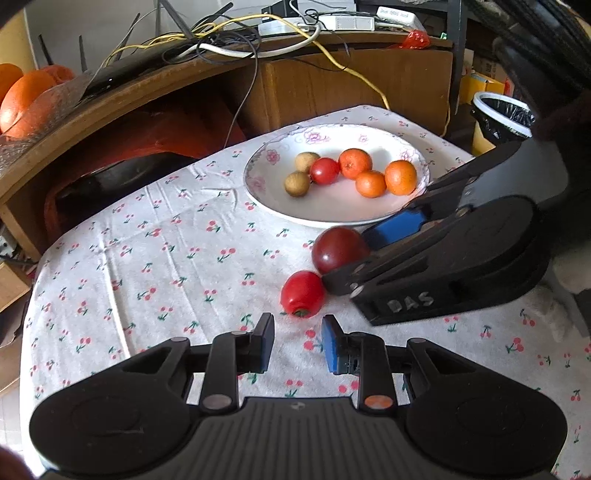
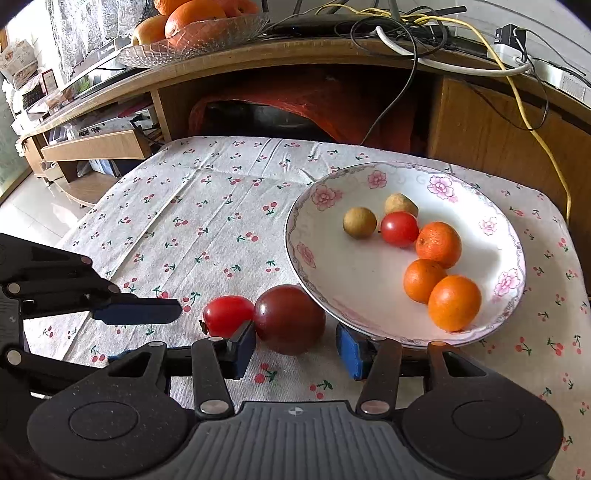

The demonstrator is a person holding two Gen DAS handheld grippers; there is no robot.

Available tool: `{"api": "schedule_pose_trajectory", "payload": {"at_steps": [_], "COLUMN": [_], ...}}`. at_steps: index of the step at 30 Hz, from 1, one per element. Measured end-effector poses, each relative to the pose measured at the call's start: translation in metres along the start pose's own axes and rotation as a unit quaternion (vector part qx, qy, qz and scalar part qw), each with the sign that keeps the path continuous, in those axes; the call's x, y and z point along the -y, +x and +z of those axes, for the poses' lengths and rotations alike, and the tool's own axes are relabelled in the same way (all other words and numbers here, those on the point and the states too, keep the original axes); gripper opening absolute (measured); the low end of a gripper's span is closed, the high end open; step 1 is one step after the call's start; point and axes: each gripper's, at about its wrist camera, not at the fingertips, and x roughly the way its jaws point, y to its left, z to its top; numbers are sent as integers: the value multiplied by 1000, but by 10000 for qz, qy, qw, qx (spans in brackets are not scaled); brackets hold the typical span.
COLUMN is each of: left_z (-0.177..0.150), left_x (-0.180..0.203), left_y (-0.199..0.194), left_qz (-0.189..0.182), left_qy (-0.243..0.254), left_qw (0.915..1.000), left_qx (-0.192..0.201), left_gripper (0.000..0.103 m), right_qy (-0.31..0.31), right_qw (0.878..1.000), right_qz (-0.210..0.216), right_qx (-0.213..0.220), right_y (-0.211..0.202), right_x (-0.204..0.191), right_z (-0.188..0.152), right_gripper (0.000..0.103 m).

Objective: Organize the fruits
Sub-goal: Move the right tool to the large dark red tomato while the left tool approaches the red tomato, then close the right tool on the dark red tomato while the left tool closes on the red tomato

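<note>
A white flowered plate [image 2: 354, 284] [image 1: 258, 184] holds three small oranges [image 2: 439, 243], a cherry tomato [image 2: 399, 229] and two brown longans [image 2: 360, 222]. On the cherry-print cloth just in front of its rim lie a dark red round fruit [image 2: 290, 319] [image 1: 338, 249] and a red tomato [image 2: 227, 314] [image 1: 303, 293], side by side. My right gripper [image 2: 295, 349] [image 1: 347, 258] is open, with its fingers on either side of the dark fruit; a gap shows at the right pad. My left gripper [image 1: 298, 343] is open and empty, just short of the red tomato.
A wooden shelf unit [image 2: 332, 48] stands behind the table, with a glass bowl of large oranges [image 2: 195, 33] and tangled cables [image 1: 221, 40] on top. A black-lined bin [image 1: 502, 114] stands past the table's far right corner. The left half of the cloth [image 1: 147, 240] is bare.
</note>
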Motion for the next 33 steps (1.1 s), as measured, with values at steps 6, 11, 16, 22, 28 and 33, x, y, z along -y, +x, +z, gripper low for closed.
{"api": "schedule_pose_trajectory", "payload": {"at_steps": [6,11,16,22,28,33], "left_z": [4,8,12,14,16,15], "left_x": [-1,-2,5,3,3,0], "left_y": [7,14,25,29,31,32], "left_qz": [-21,-69,-17,-13,1,-19], "left_qy": [31,76,208,31,-10,-134], "left_qw": [10000,9999,9998,10000,10000,9999], "left_qx": [7,11,-6,8,32,13], "left_gripper": [37,40,41,41,41,42], "right_qy": [39,115,174,190,114,95], "right_qw": [9999,9998,9997,9996,9997,9997], "right_qz": [124,106,20,7,-40,-53], "right_qx": [-56,-131,-179,-222,-230,-232], "right_y": [0,-7,-17,-20,-20,-20], "right_x": [2,7,16,22,19,19], "right_z": [2,-2,-8,-11,-11,-11], "right_gripper": [34,34,34,34,34,34]}}
